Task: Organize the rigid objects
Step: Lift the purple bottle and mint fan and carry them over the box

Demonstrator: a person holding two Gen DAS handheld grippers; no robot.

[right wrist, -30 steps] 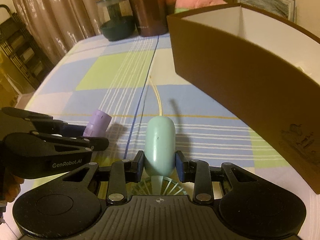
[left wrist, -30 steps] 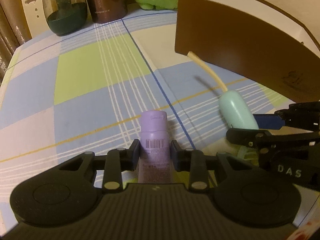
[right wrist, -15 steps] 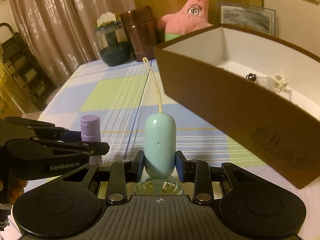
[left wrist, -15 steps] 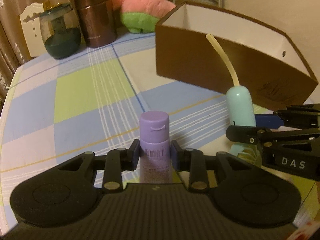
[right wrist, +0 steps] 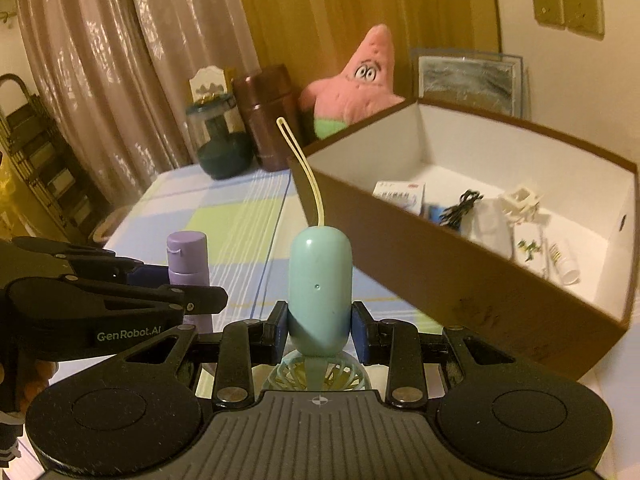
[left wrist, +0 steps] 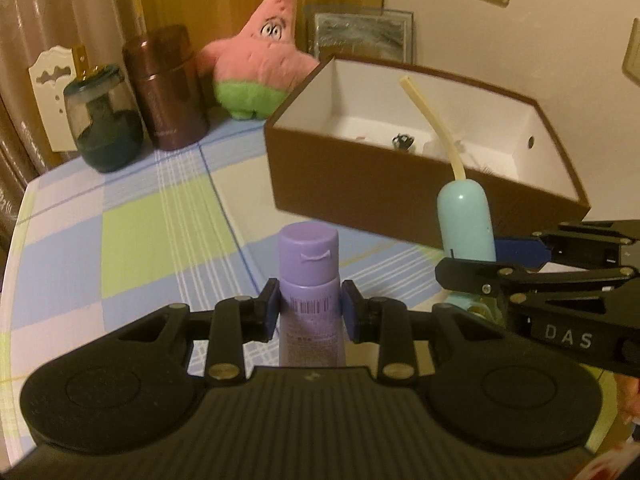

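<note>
Checked blue-and-green cloth (left wrist: 132, 232) covers the table, with open room at 10 o'clock of the left gripper (left wrist: 309, 309), which is clamped on an upright purple bottle (left wrist: 309, 280) whose base is hidden. At 2 o'clock, the brown box (right wrist: 472, 276) shows small items too blurred to name. The right gripper (right wrist: 320, 330) pinches the teal handheld fan (right wrist: 320, 292), its cage cut off; both are raised higher than a second ago, box interior now visible.

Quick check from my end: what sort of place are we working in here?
Most likely a room in a home, a bedroom or living room. A checked cloth covers the table, a pink star plush toy sits at the back by curtains, and wall sockets sit above a framed picture.
</note>
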